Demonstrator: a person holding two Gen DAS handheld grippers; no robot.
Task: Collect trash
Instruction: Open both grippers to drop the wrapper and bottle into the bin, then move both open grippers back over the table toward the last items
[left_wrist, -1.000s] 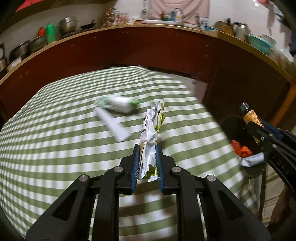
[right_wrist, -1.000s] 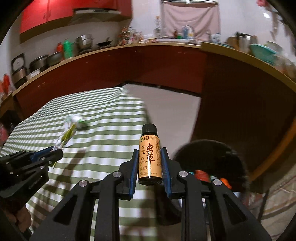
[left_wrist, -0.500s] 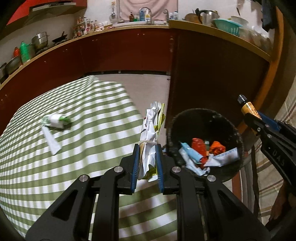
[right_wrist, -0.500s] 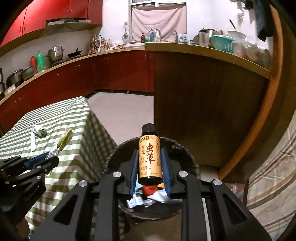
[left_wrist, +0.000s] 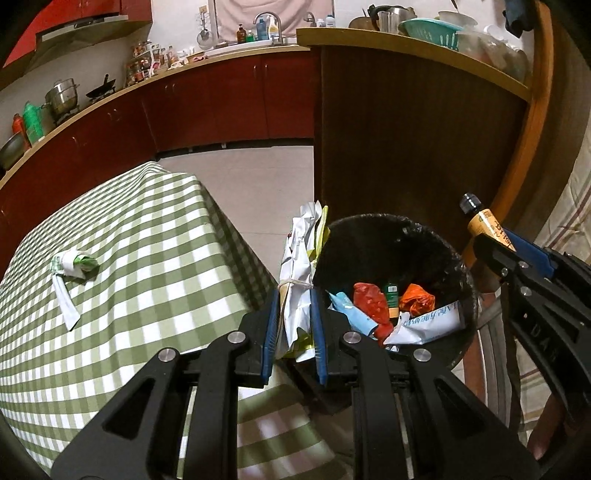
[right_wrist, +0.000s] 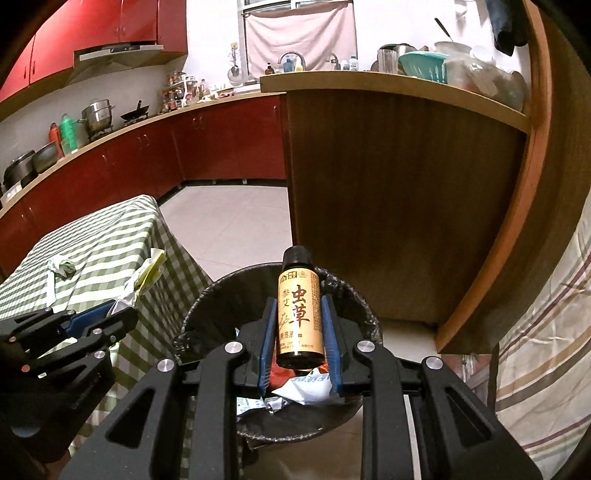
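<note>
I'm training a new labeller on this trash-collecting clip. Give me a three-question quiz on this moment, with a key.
1. True or false: the right gripper is empty.
2. What does the left gripper hold? A) a crumpled wrapper B) a spoon C) a sponge
3. Fill in: one piece of trash is left on the checked ____.

Key:
1. False: it is shut on a small bottle, over the bin.
2. A: the wrapper is clamped beside the bin's rim.
3. Tablecloth.
</note>
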